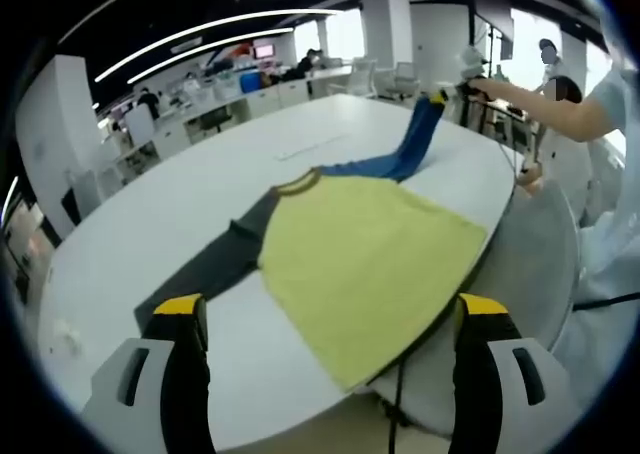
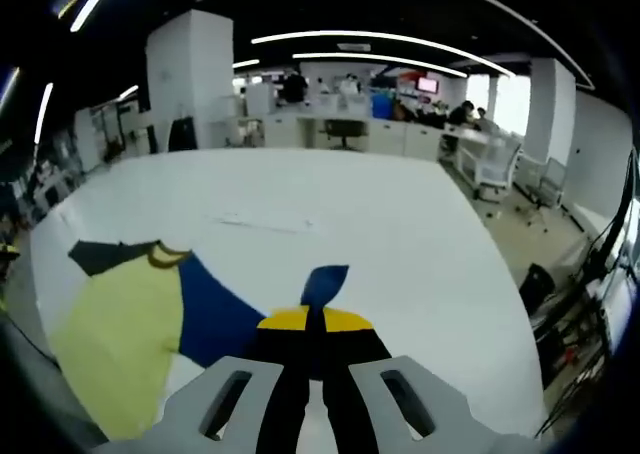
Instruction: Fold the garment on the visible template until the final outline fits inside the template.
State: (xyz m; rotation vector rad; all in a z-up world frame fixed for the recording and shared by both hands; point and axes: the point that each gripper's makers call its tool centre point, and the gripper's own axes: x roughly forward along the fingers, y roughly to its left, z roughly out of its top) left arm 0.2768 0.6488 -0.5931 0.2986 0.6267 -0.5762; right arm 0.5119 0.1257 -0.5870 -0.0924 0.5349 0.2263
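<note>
A long-sleeved shirt [image 1: 370,259] lies spread on a white oval tabletop [image 1: 180,214]. Its body is yellow-green, with an olive collar [image 1: 298,182], one dark grey sleeve [image 1: 215,264] and one blue sleeve [image 1: 405,149].

Left gripper view: the left tool [image 1: 330,319] hangs over the near edge of the tabletop, jaws set wide apart and holding nothing. The grey sleeve lies flat, its cuff end near the left jaw tip. The shirt hem reaches the tabletop edge between the two jaws. The blue sleeve rises off the surface at the far side, lifted by the right tool [image 1: 452,92], held in a person's outstretched hand.

Right gripper view: the right tool [image 2: 314,319] has its yellow-tipped jaws pressed together on the blue sleeve [image 2: 220,314], the cuff [image 2: 324,282] standing up just past the tips. The yellow body [image 2: 120,344] lies to the left of it on the tabletop.

Office desks, chairs and people show in the background.
</note>
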